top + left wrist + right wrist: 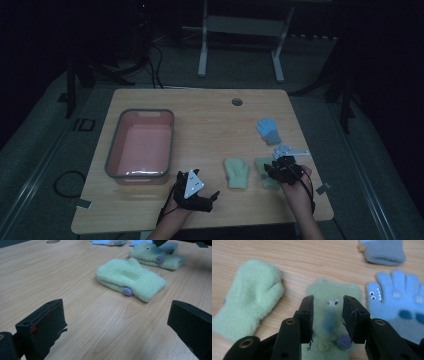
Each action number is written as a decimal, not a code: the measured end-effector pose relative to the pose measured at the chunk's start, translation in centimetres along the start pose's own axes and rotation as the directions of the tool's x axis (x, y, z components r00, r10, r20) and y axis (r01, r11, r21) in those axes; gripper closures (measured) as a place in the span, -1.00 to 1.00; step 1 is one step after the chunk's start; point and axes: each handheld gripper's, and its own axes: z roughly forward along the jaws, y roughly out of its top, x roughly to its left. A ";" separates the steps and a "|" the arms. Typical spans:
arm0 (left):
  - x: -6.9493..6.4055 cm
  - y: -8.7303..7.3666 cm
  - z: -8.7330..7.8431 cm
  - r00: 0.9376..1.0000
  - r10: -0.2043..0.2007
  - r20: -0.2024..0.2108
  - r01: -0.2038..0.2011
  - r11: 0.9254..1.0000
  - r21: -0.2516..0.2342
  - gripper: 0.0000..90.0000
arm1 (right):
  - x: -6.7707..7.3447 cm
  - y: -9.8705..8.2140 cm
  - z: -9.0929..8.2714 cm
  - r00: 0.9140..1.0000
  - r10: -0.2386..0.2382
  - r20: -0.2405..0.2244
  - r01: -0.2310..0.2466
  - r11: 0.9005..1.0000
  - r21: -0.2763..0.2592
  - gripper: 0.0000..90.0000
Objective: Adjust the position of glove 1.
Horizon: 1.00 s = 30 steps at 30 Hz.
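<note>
Green mitten with googly eyes (329, 315): on wooden table (210, 125), beneath right gripper (328, 315), jaws narrowly parted above it. Plain green mitten (130, 280) alongside. Left gripper (115, 322): jaws wide, empty. Blue gloves (397, 297) beyond; pink tub (141, 145) far left.

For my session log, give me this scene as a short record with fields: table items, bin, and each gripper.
surface: wooden table
bin: pink tub, looks empty, left side
green mittens: plain one; one with googly eyes
blue gloves: two, far right
left gripper: open, over bare table
right gripper: open, over the eyed mitten
</note>
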 end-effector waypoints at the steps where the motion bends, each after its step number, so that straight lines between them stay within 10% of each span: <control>1: 0.0 0.0 0.0 1.000 0.000 -0.002 0.000 1.000 0.002 -0.96 | 0.0 0.0 0.0 1.000 0.000 0.000 0.000 1.000 0.000 0.37; 22: -0.2 0.0 -0.1 1.000 0.008 -0.026 -0.008 1.000 -0.003 -0.96 | -3.6 1.3 -1.4 0.961 -0.192 -0.198 0.196 0.981 -0.002 0.31; 30: -0.2 0.0 -0.1 1.000 0.010 -0.028 -0.010 1.000 -0.004 -0.96 | -2.9 -0.7 0.9 0.967 -0.165 -0.194 0.173 0.985 0.027 0.35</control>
